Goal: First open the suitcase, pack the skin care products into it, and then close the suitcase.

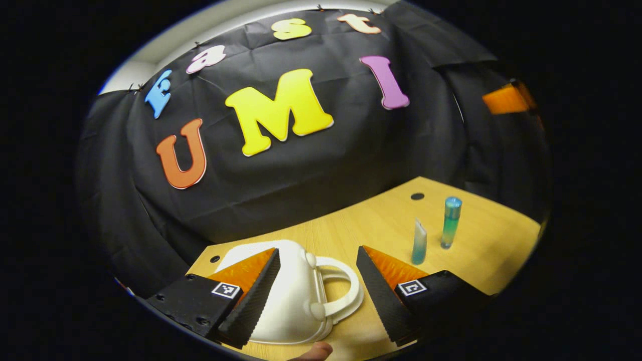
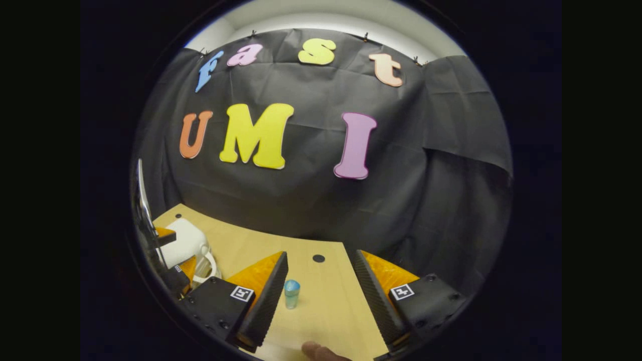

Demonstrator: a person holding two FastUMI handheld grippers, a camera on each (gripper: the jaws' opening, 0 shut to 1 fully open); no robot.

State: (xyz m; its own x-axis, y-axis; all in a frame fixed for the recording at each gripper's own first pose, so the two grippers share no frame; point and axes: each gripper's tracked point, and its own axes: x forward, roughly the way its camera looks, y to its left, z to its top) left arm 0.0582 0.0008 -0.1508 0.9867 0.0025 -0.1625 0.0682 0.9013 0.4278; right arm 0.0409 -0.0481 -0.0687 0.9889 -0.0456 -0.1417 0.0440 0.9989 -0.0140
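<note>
On the wooden counter, a closed white suitcase lies flat between the left gripper's wide-apart jaws, handle toward the right jaw. Bare counter stretches rightward to a tall blue-green bottle and smaller tube, standing near the far edge. The right gripper hovers, jaws apart, the bottle just beside its left jaw.

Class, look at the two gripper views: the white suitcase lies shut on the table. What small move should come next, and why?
Probably the left gripper should ease forward and down onto the suitcase lid edge by its handle. The case looks closed, the open fingers straddle the handle side without touching it, and the tube and bottle stand unpacked on the table, so opening comes first.
</note>
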